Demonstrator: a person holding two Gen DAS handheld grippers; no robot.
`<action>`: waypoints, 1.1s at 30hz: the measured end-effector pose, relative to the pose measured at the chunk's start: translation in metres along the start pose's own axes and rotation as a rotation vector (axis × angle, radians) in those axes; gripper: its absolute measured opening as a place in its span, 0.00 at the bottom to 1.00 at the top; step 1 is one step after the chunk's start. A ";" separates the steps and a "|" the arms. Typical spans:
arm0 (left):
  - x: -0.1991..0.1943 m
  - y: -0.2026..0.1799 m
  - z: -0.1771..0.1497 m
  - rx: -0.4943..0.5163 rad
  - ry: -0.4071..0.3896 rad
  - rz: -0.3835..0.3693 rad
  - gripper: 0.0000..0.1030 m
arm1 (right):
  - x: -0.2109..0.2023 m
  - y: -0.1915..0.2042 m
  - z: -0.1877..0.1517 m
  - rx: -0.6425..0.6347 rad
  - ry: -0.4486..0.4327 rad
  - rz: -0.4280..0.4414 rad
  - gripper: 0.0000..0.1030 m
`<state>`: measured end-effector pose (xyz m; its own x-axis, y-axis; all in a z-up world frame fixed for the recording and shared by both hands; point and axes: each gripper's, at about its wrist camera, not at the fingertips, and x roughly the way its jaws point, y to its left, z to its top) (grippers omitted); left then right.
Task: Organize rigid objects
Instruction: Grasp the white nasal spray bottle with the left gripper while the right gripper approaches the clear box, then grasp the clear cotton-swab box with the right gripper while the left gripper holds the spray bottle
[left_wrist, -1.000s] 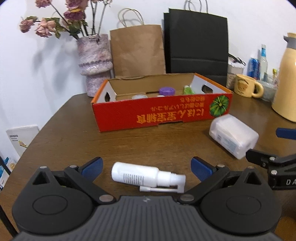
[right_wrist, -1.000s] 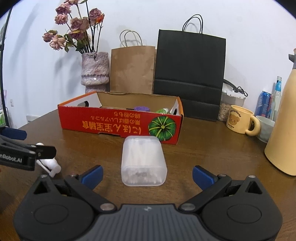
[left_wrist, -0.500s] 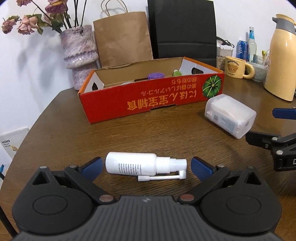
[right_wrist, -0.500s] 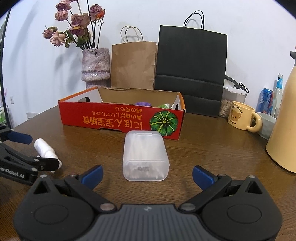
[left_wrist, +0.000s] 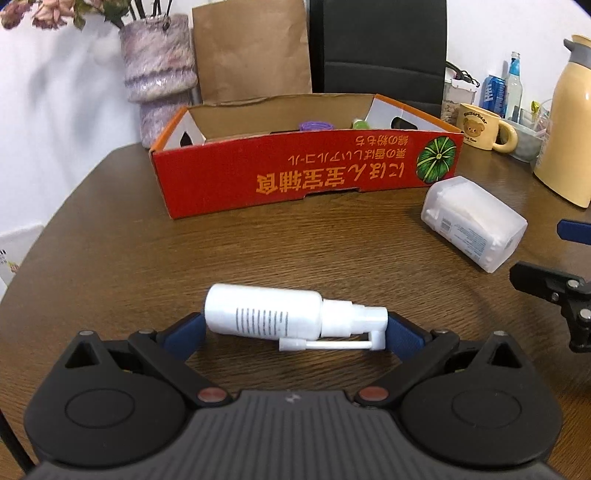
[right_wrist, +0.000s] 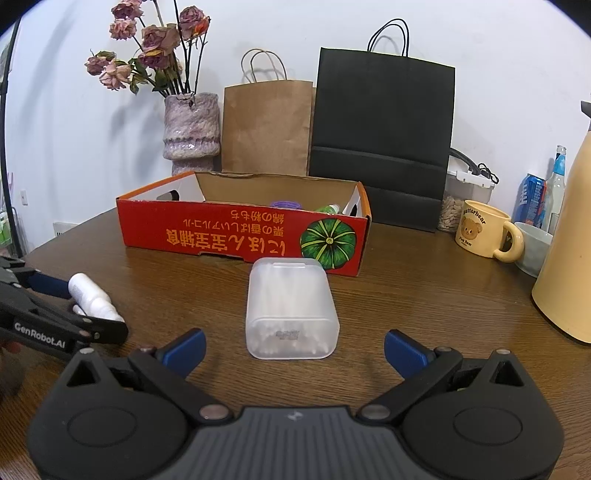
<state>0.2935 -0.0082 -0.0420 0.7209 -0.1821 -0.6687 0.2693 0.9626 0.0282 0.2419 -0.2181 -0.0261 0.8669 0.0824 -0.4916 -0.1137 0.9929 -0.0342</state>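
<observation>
A white spray bottle (left_wrist: 264, 318) lies on its side on the wooden table, crosswise between the blue pads of my left gripper (left_wrist: 293, 334). The pads stand at its two ends; the jaws are open. The bottle also shows in the right wrist view (right_wrist: 92, 298). A frosted plastic box of cotton swabs (right_wrist: 291, 308) lies just ahead of my open, empty right gripper (right_wrist: 294, 347); it also shows in the left wrist view (left_wrist: 472, 223). A red cardboard tray (left_wrist: 306, 171) behind holds a purple lid (left_wrist: 316, 126) and a green item (left_wrist: 359, 123).
A vase of dried roses (right_wrist: 190, 129), a brown paper bag (right_wrist: 266, 125) and a black bag (right_wrist: 382, 140) stand behind the tray. A bear mug (right_wrist: 482, 234), a bowl (right_wrist: 533, 247), cans and a cream thermos (right_wrist: 567, 258) stand at the right.
My left gripper has moved forward so the spray bottle now lies between its pads. My right gripper has moved closer to the swab box.
</observation>
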 end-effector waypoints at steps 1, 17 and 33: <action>0.000 0.001 0.000 -0.005 0.000 -0.003 1.00 | 0.000 0.000 0.000 0.000 0.001 0.000 1.00; 0.000 0.003 0.001 -0.036 -0.022 0.000 0.96 | 0.001 0.000 -0.001 0.001 0.005 0.001 1.00; -0.027 -0.002 0.004 -0.100 -0.156 0.100 0.96 | 0.002 0.002 -0.001 -0.004 -0.002 0.006 1.00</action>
<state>0.2759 -0.0056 -0.0211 0.8330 -0.1061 -0.5430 0.1324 0.9912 0.0095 0.2427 -0.2165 -0.0276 0.8671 0.0887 -0.4902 -0.1210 0.9920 -0.0346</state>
